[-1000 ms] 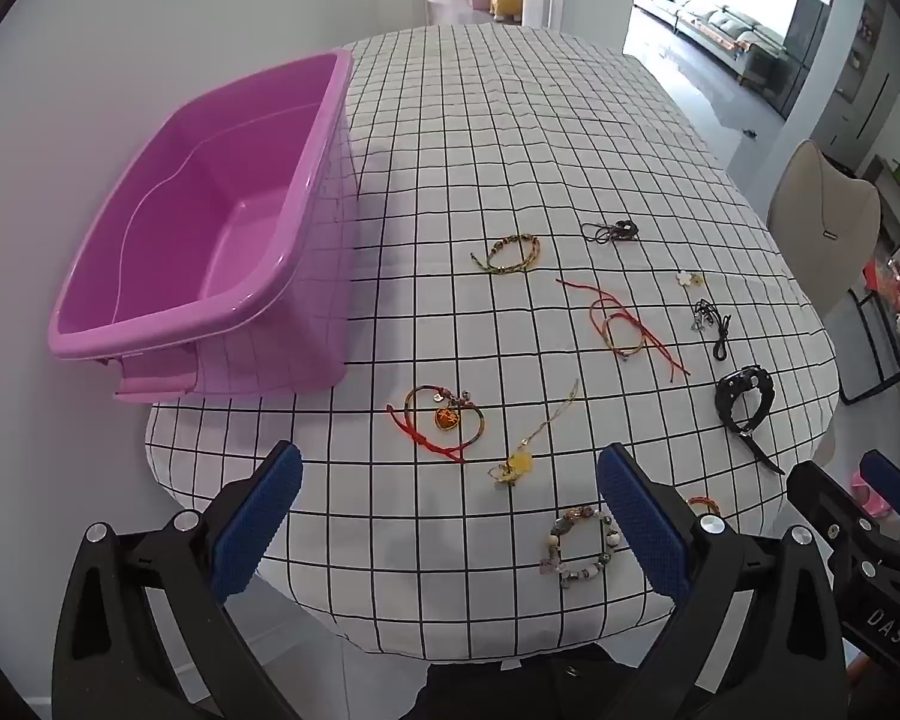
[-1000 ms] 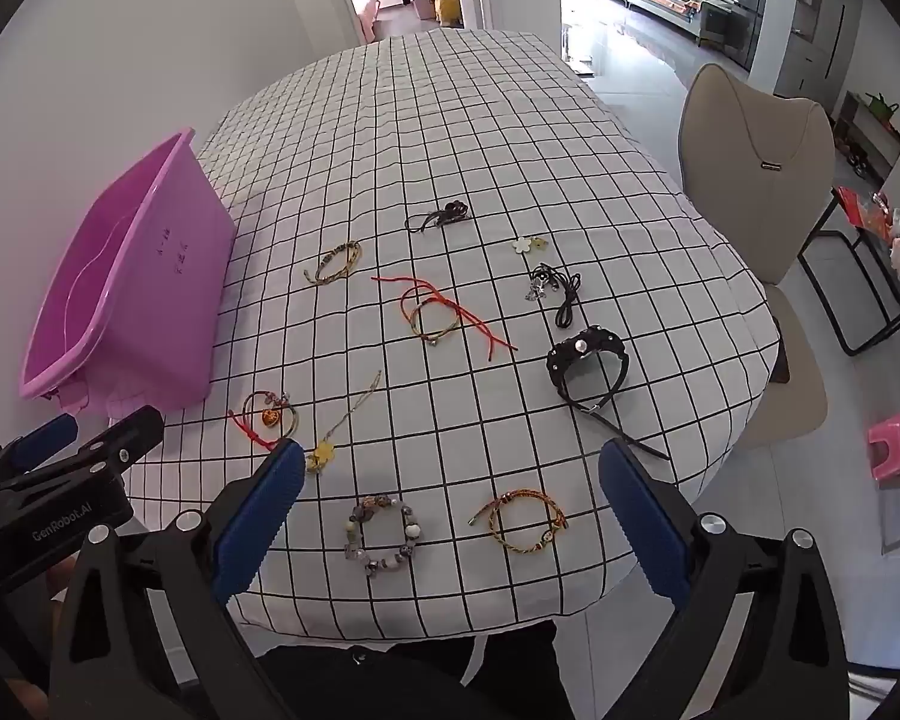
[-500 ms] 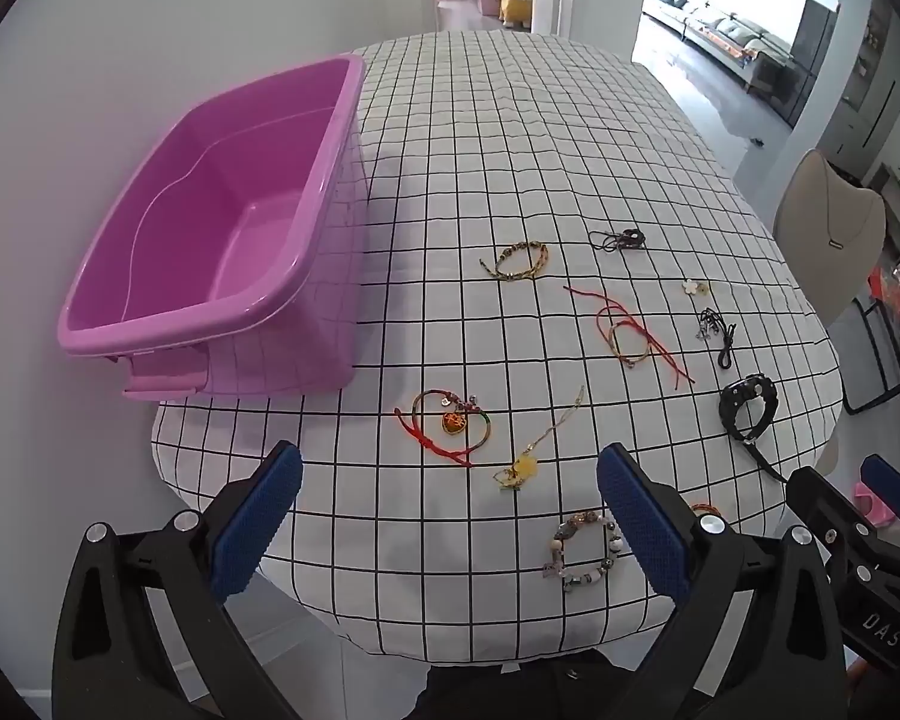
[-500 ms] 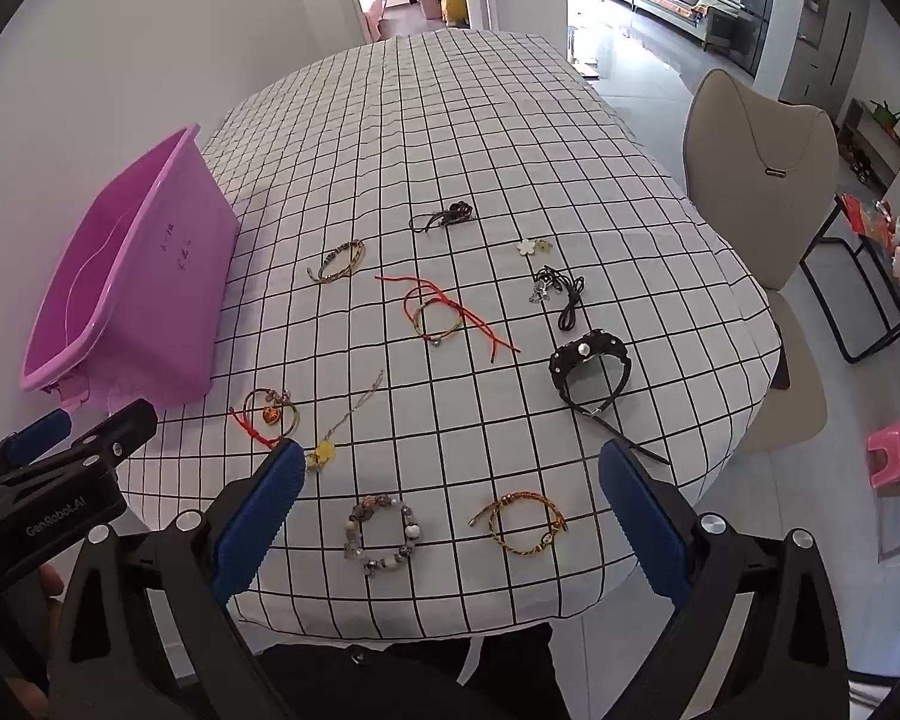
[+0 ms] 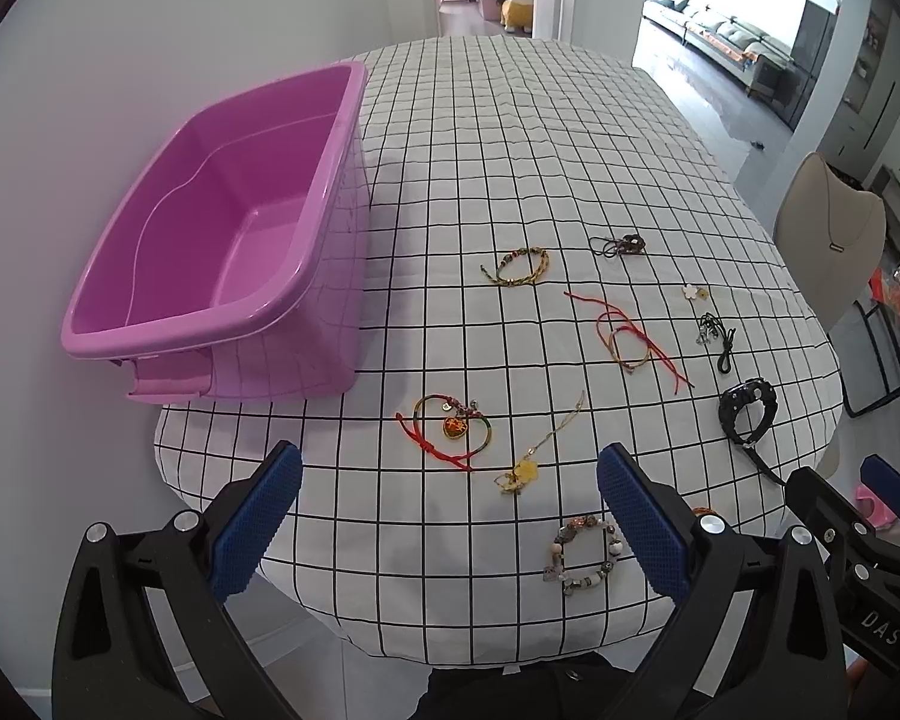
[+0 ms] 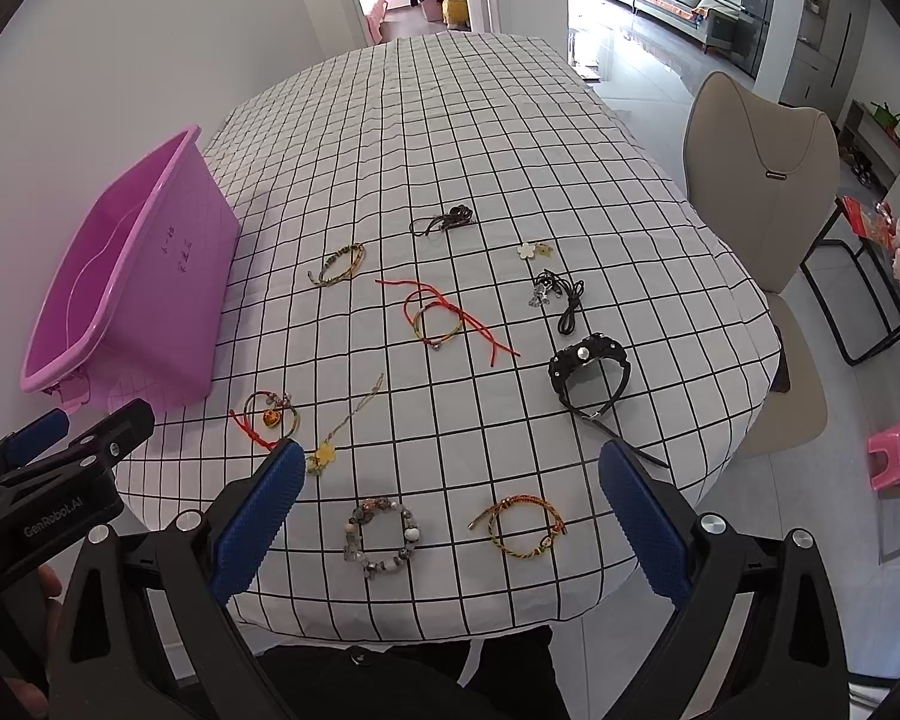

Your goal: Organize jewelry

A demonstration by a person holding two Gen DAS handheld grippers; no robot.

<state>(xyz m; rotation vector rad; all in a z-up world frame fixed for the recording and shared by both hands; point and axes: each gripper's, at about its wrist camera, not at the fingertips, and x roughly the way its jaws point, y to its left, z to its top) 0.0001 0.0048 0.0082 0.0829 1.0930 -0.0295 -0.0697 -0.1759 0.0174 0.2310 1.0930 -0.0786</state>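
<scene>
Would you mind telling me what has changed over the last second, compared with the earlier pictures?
Only the viewpoint changed: both grippers drew back and up a little, so the table and pink tub sit lower and smaller in view. Nothing was gripped or released; the left gripper and right gripper remain open and empty. The bracelets, including the beaded bracelet, and the black watch lie where they were.

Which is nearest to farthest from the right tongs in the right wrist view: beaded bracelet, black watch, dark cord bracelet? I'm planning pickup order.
1. Beaded bracelet: at the near table edge, just ahead of the right tongs.
2. Black watch: mid-table, right side.
3. Dark cord bracelet: far, near centre.
</scene>
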